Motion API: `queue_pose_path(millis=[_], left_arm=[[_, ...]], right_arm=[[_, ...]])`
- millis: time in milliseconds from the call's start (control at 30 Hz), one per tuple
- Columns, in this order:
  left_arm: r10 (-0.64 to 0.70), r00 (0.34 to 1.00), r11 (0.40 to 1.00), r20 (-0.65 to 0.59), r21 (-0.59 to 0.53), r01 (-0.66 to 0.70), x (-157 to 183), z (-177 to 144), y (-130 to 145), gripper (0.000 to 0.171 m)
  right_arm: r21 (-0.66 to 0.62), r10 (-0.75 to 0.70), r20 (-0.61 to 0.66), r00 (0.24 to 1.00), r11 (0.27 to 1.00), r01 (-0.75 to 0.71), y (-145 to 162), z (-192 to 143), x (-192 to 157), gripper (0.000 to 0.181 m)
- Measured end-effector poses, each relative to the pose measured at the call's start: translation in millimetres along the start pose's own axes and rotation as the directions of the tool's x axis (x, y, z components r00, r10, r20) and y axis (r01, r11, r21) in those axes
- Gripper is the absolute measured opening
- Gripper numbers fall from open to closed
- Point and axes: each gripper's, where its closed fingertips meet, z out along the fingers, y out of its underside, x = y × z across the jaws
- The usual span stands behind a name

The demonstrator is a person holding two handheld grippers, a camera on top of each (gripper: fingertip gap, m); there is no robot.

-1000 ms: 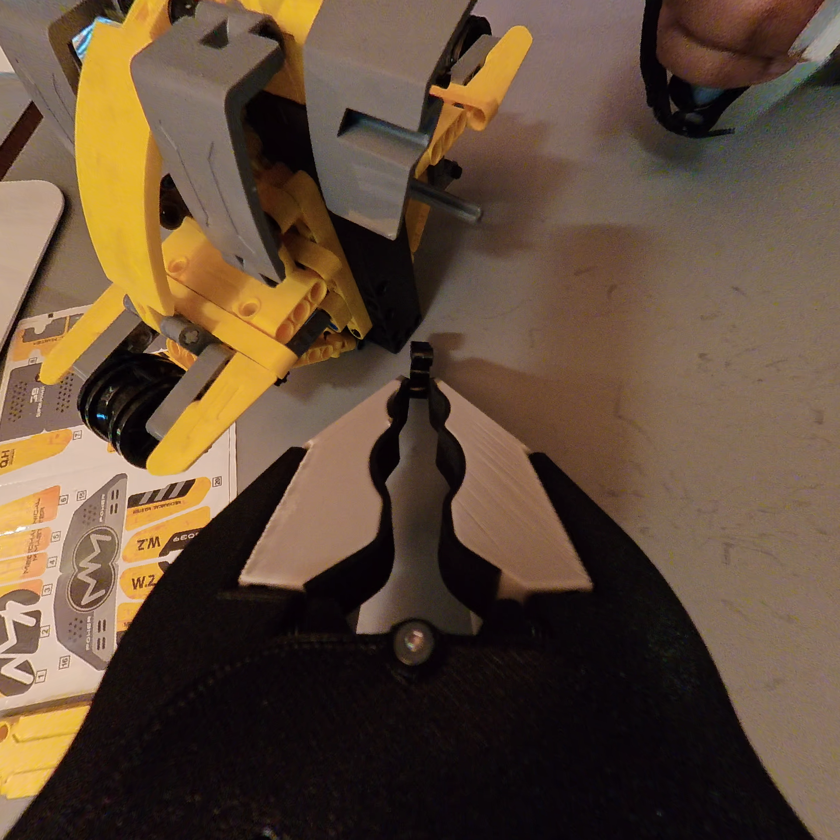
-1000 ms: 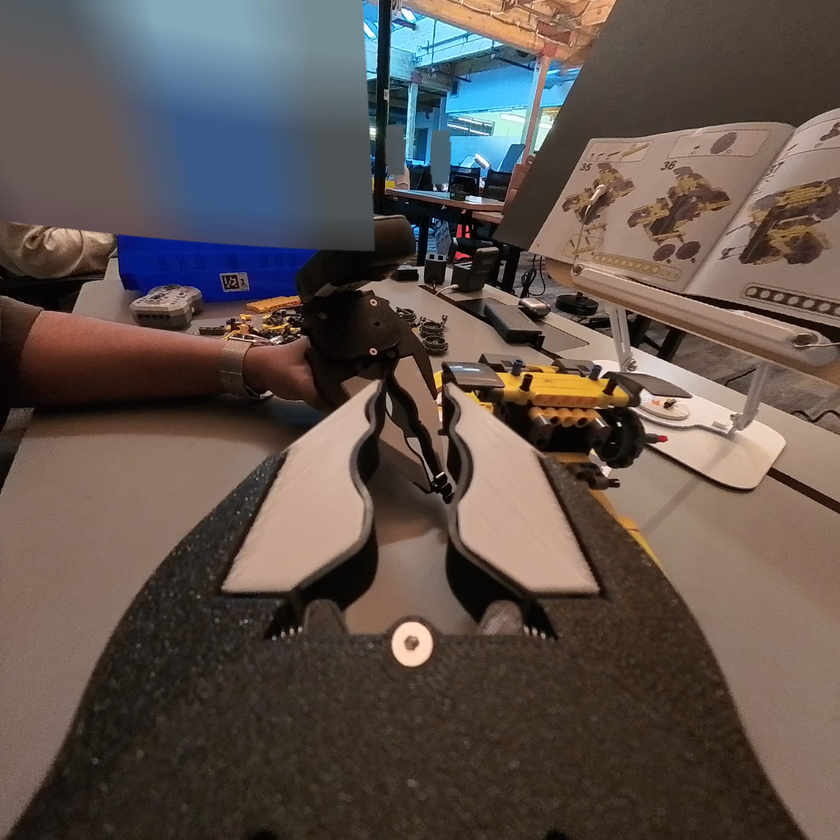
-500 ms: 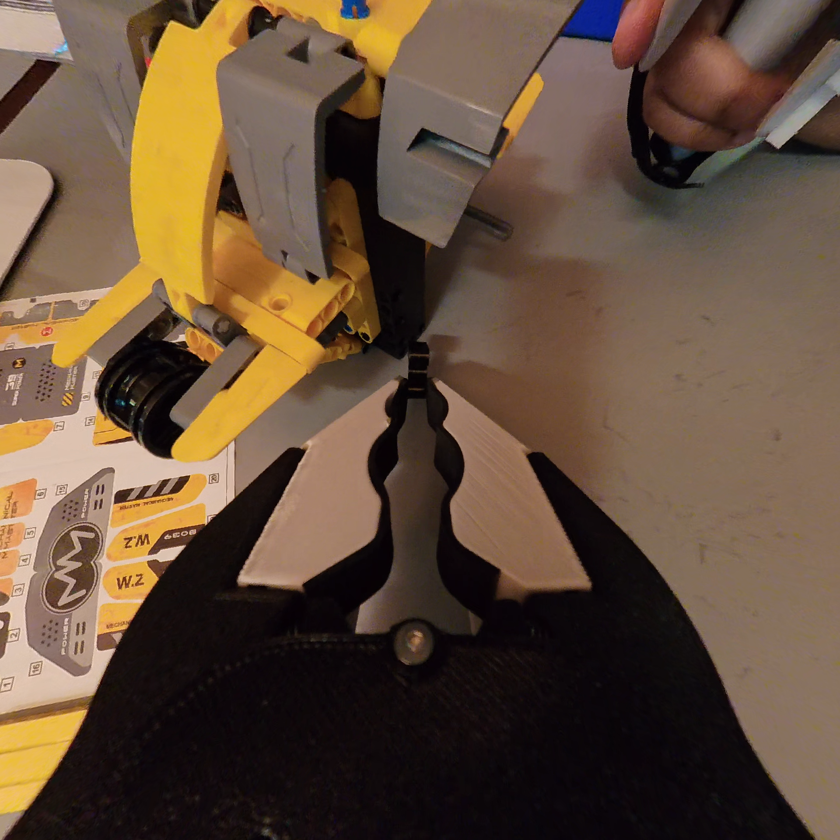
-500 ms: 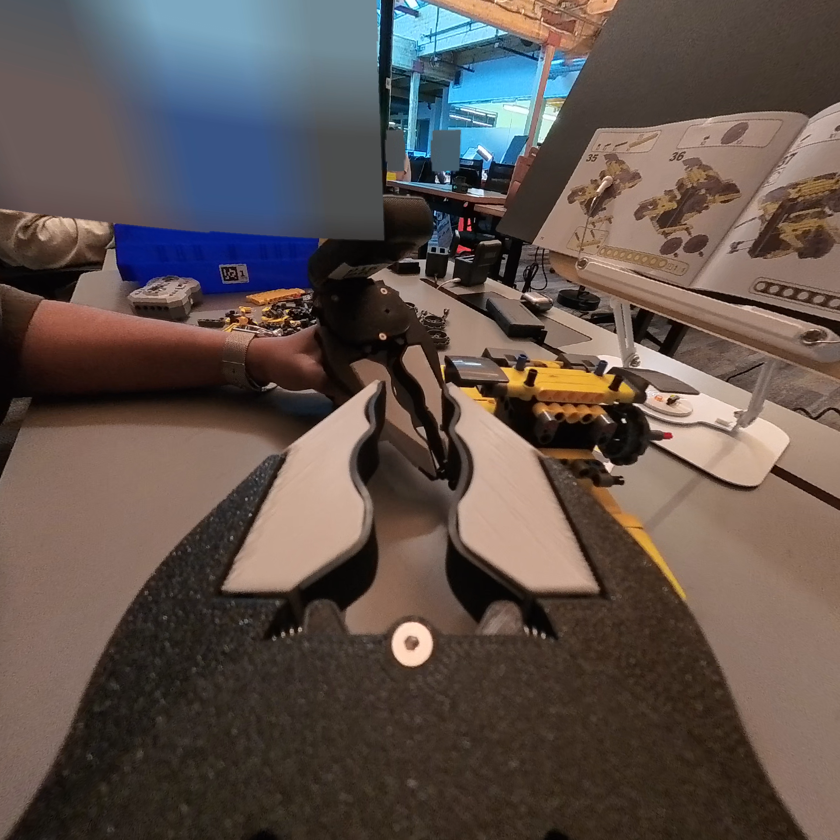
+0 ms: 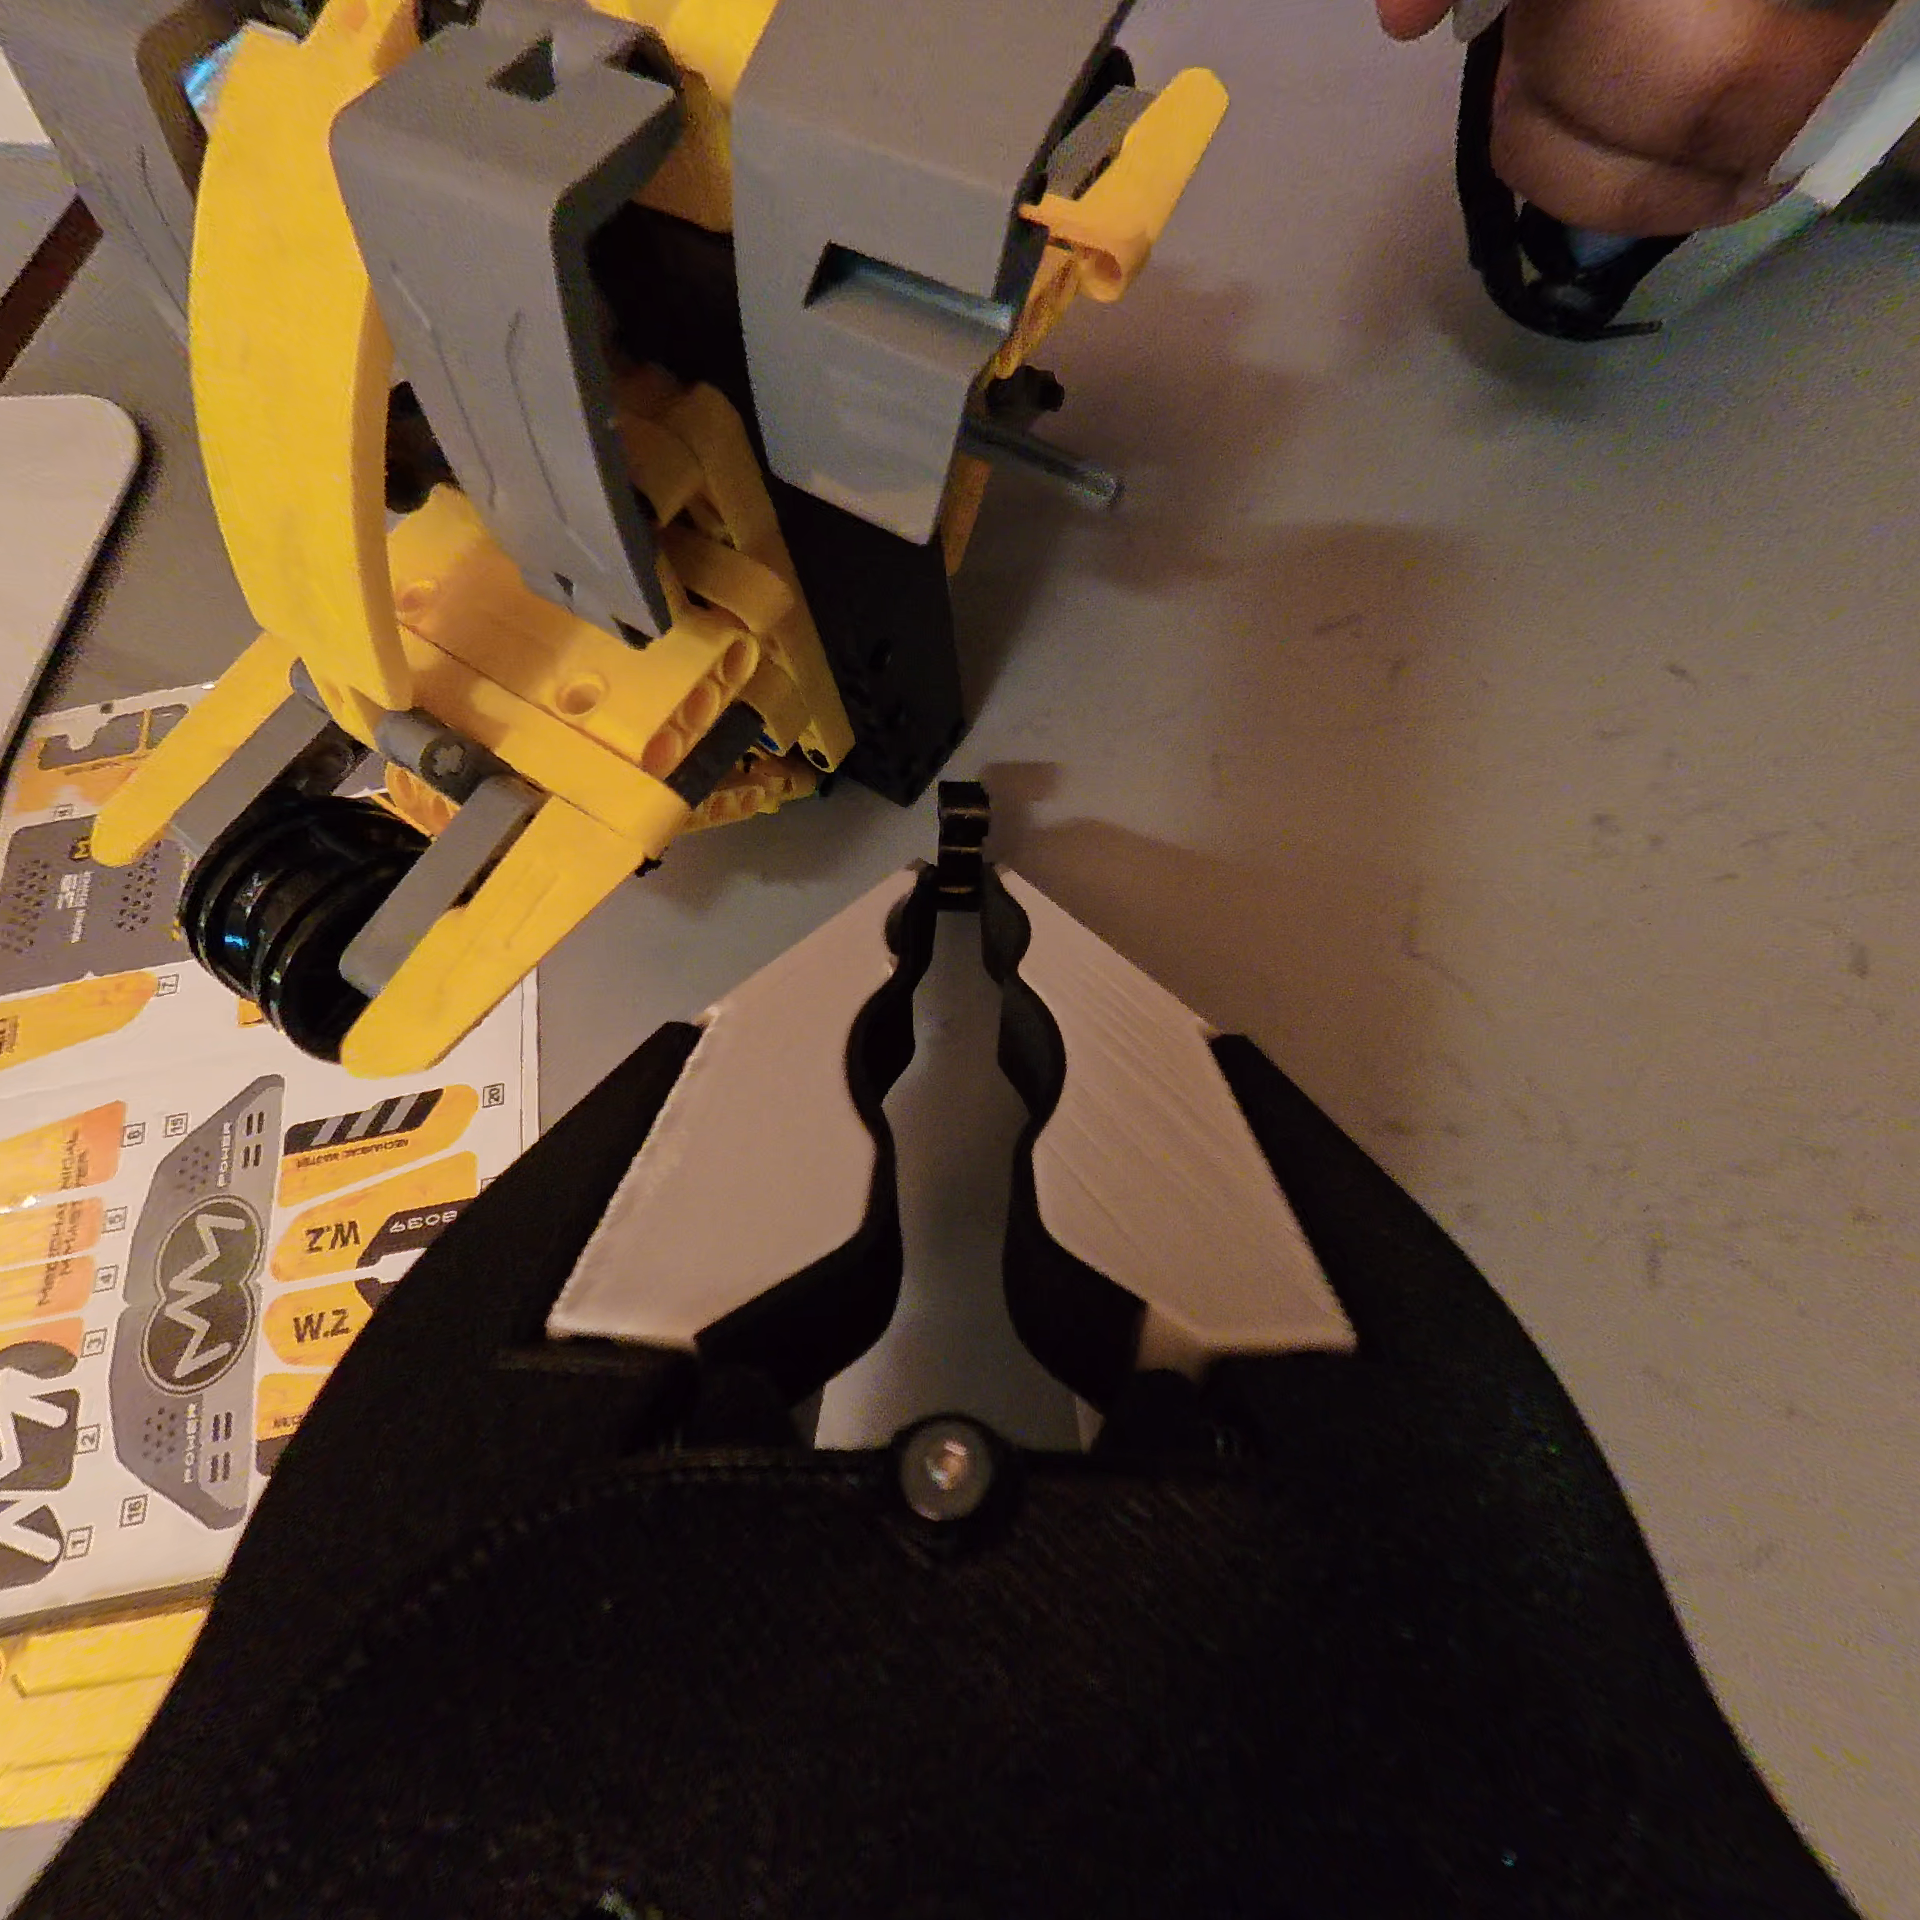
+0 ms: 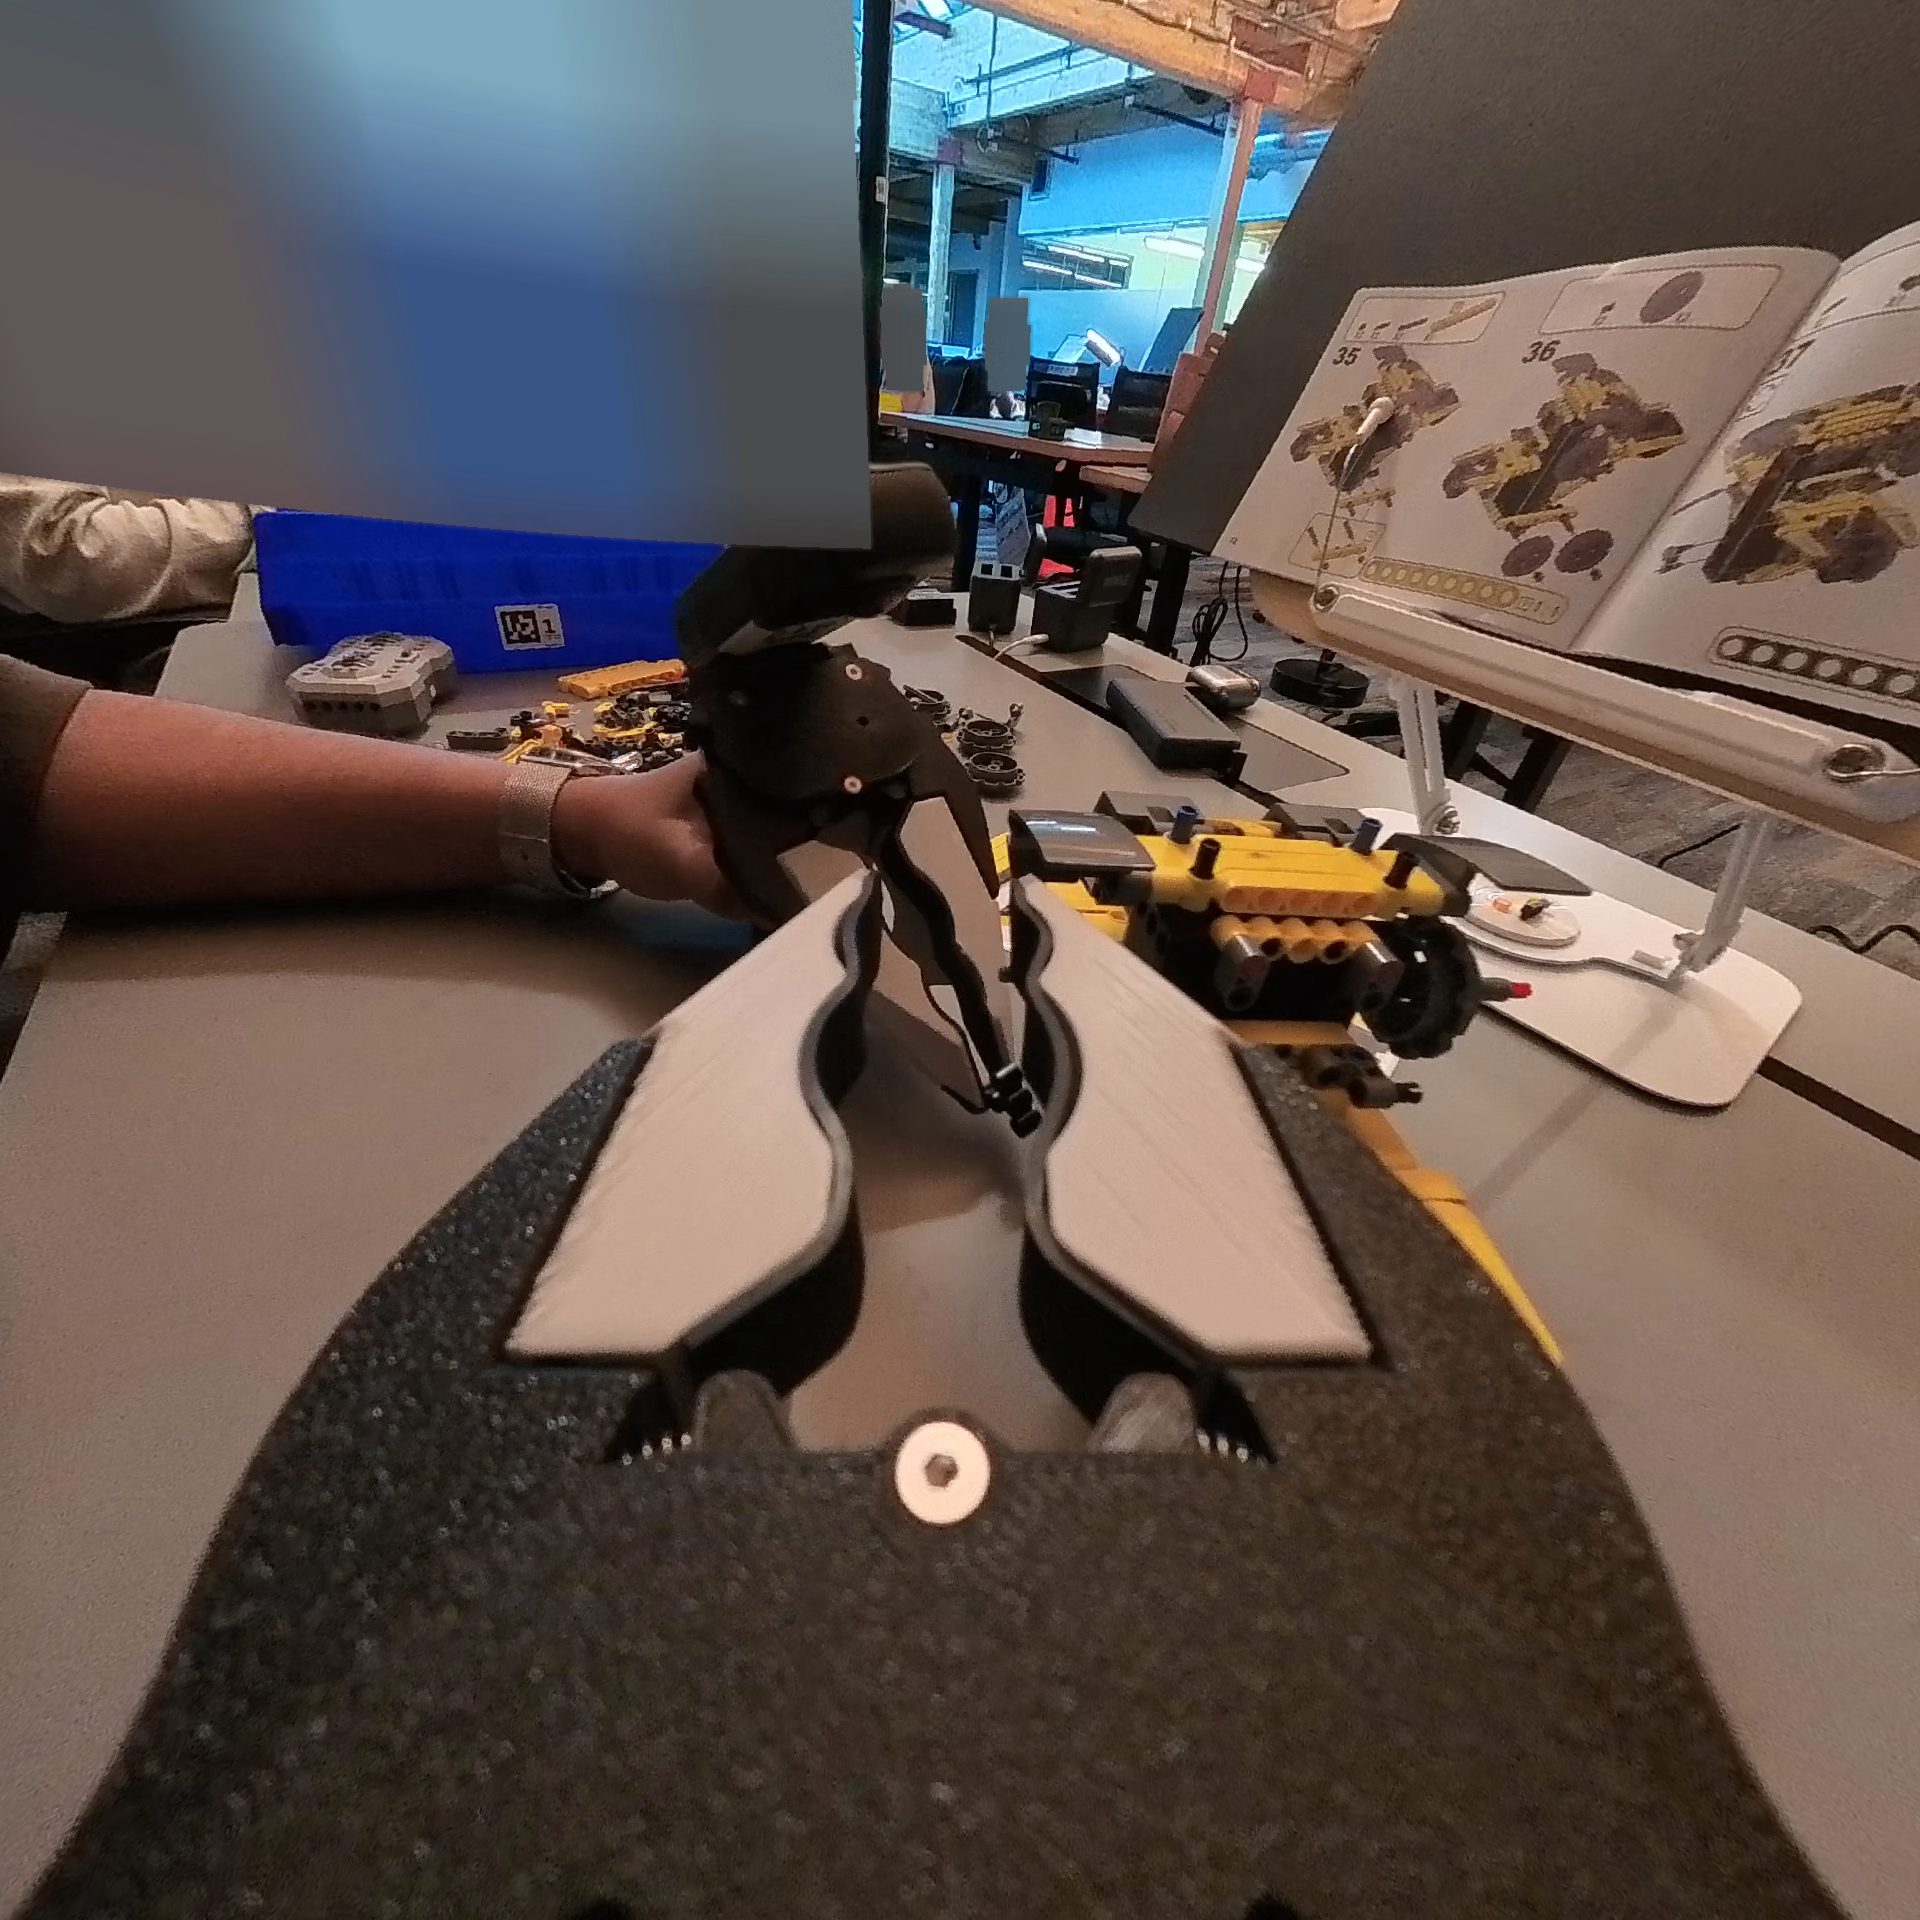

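My left gripper (image 5: 961,883) is shut on a small black pin (image 5: 961,821), which sticks out past the fingertips. The pin's tip is just short of the black lower corner of a yellow and grey brick-built vehicle (image 5: 623,416) standing on the grey table (image 5: 1455,831). My right gripper (image 6: 940,894) is open and empty, low over the table. Beyond its fingers the right wrist view shows the left gripper (image 6: 831,769), held by a hand, with the black pin (image 6: 1013,1101) at its tip beside the yellow vehicle (image 6: 1247,904).
A sticker sheet (image 5: 208,1247) lies at the left under the vehicle's black wheel (image 5: 281,935). An open instruction booklet (image 6: 1558,468) rests on a white stand (image 6: 1610,997) at the right. A blue bin (image 6: 468,603), a grey block (image 6: 369,675) and several loose pieces (image 6: 623,717) lie at the back. My hands' fingertips stand some 12 cm from each other.
The left gripper keeps hold of the pin near the vehicle's black corner. Its view drew back a little, then came close again. The right gripper stays open and has barely moved.
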Motion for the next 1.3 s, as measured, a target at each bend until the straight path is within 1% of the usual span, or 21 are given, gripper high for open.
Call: queue_pose_path(millis=[100,267,367,500,533,600,667,767,833,933,1000,1067,1200,1300], left_arm=[[0.008,1.000,1.000,-0.001,-0.014,-0.008,0.8,1.6,1.6,0.007],[0.028,1.000,1.000,0.001,-0.007,-0.028,2.8,1.0,0.9,0.007],[0.050,0.999,0.999,0.021,-0.009,-0.050,4.3,0.9,1.0,0.007],[0.056,0.998,0.998,0.015,-0.044,-0.055,22.7,-3.3,1.0,0.007],[0.074,0.997,0.995,0.026,-0.064,-0.072,27.7,-6.0,-0.4,0.008],[0.135,0.987,0.981,0.085,-0.151,-0.121,32.8,-11.8,3.6,0.008],[0.206,0.965,0.959,0.163,-0.231,-0.166,36.7,-18.0,11.0,0.008],[0.273,0.935,0.928,0.225,-0.318,-0.194,51.2,-23.3,26.5,0.008],[0.325,0.901,0.914,0.288,-0.342,-0.221,57.1,-25.8,31.3,0.009],[0.384,0.862,0.896,0.331,-0.361,-0.260,67.5,-28.2,31.3,0.009],[0.369,0.870,0.904,0.326,-0.343,-0.255,73.7,-27.6,30.0,0.009],[0.319,0.896,0.926,0.309,-0.302,-0.225,77.2,-27.6,27.5,0.016],[0.165,0.970,0.971,0.178,-0.203,-0.128,92.2,-25.8,23.9,0.034],[0.109,0.982,0.984,0.155,-0.157,-0.084,92.4,-28.9,20.1,0.036]], right_arm=[[0.000,-0.005,-0.002,1.000,1.000,0.005,-0.6,-0.2,0.2,0.024],[0.015,-0.018,-0.020,1.000,1.000,0.018,-5.6,-3.3,3.4,0.024],[0.031,-0.018,-0.037,0.999,0.999,0.019,-10.1,-6.9,7.9,0.024],[0.048,-0.010,-0.056,0.998,0.999,0.012,-13.7,-10.2,13.6,0.024],[0.051,-0.007,-0.058,0.998,0.999,0.010,-14.1,-10.5,14.4,0.024],[0.051,0.000,-0.056,0.998,0.999,0.003,-13.6,-10.2,14.7,0.024],[0.044,0.001,-0.052,0.999,0.999,0.001,-11.7,-9.0,13.9,0.024],[0.028,-0.019,-0.052,0.998,0.999,0.020,-8.9,-7.5,12.3,0.024],[0.019,-0.056,-0.078,0.995,0.998,0.058,-10.0,-8.9,15.2,0.023],[0.046,-0.066,-0.107,0.992,0.996,0.071,-17.8,-14.3,20.4,0.023],[0.058,-0.052,-0.117,0.992,0.997,0.060,-20.3,-16.9,24.1,0.023],[0.067,-0.034,-0.118,0.992,0.997,0.042,-21.2,-18.3,26.4,0.023],[0.063,-0.022,-0.110,0.994,0.998,0.029,-18.9,-16.9,26.0,0.024],[0.050,-0.041,-0.116,0.992,0.998,0.047,-16.9,-15.8,25.3,0.024]])
